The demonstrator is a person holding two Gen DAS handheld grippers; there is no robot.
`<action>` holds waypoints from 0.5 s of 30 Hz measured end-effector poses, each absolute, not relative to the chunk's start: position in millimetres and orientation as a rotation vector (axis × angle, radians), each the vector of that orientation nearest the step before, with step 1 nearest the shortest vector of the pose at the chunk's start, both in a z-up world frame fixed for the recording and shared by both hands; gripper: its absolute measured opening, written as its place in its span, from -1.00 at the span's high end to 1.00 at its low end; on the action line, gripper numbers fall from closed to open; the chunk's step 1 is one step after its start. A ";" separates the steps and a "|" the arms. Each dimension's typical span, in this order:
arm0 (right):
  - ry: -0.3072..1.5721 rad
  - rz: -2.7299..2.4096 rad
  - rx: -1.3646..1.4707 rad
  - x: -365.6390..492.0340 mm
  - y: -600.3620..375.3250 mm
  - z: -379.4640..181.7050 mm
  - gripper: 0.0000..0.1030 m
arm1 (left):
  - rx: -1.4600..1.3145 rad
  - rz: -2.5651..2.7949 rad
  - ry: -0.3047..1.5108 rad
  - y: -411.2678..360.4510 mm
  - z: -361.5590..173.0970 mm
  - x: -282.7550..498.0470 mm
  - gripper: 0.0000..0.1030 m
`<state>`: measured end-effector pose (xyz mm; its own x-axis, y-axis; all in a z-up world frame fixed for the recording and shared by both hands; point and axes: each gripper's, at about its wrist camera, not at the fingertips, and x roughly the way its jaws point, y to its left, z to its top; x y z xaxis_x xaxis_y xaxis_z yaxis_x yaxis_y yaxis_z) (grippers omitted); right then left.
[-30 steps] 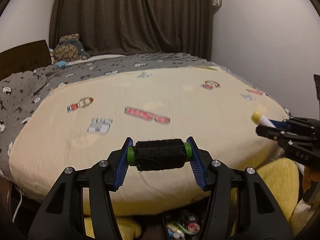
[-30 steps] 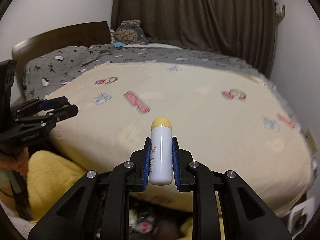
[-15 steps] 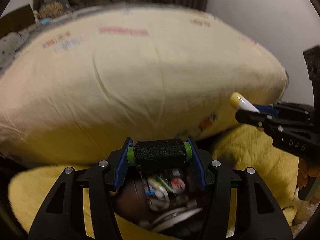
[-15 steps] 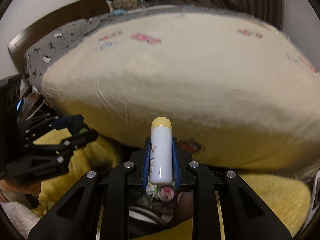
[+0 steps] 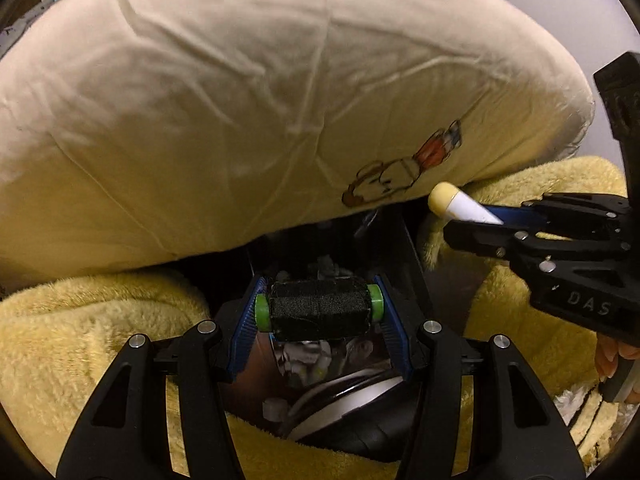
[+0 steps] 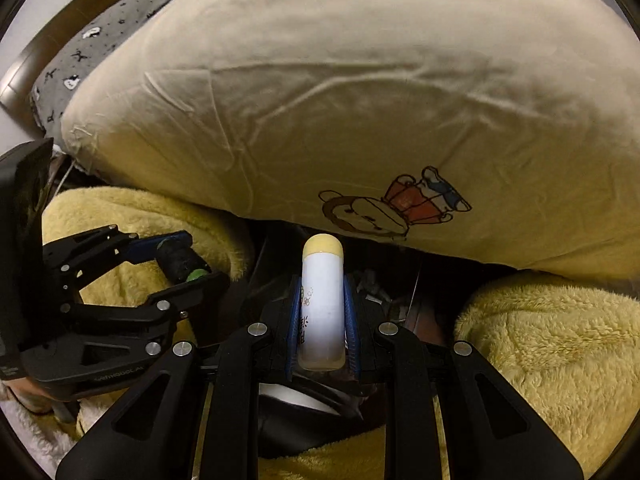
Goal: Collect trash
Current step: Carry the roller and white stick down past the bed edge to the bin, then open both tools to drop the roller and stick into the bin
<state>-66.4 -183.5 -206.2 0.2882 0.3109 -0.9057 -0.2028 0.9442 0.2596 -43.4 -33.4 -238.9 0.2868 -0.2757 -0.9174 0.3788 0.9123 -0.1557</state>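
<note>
My left gripper (image 5: 319, 312) is shut on a black spool with green ends (image 5: 319, 309). It hangs over a dark trash bin (image 5: 414, 248) holding wrappers and scraps. It also shows at the left of the right wrist view (image 6: 184, 266). My right gripper (image 6: 322, 316) is shut on a white tube with a yellow cap (image 6: 322, 300), held upright over the same bin (image 6: 400, 304). In the left wrist view the tube (image 5: 460, 205) juts from the right gripper (image 5: 476, 222) at the right.
The cream duvet (image 5: 260, 100) with a cartoon print (image 6: 394, 206) bulges over the bed edge right above the bin. Yellow fleece blankets (image 5: 72, 340) (image 6: 560, 352) lie on both sides of the bin. Grey patterned bedding (image 6: 80, 68) sits far left.
Both grippers have dropped from above the bed to just over the bin below its edge, tilting downward. Each keeps its hold on its object.
</note>
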 end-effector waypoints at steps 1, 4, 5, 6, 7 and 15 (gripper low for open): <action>1.234 0.340 0.103 -66.4 -185.1 -207.0 0.58 | 0.095 -0.442 1.210 -33.1 -240.5 -43.0 -0.01; 1.236 0.324 0.105 -60.7 -187.5 -208.7 0.55 | 0.086 -0.446 1.225 -32.1 -243.2 -40.4 -0.06; 1.238 0.320 0.107 -60.5 -188.1 -209.5 0.55 | 0.083 -0.443 1.226 -31.0 -243.5 -39.9 -0.13; 1.239 0.318 0.108 -60.1 -188.6 -209.8 0.54 | 0.082 -0.439 1.222 -31.7 -242.2 -39.1 -0.26; 1.239 0.317 0.108 -59.0 -185.3 -210.6 0.41 | 0.082 -0.437 1.218 -30.5 -241.7 -37.8 -0.34; 1.157 0.266 0.119 -60.9 -201.9 -184.6 -0.60 | 0.058 -0.409 1.160 -18.3 -215.6 -38.8 -0.74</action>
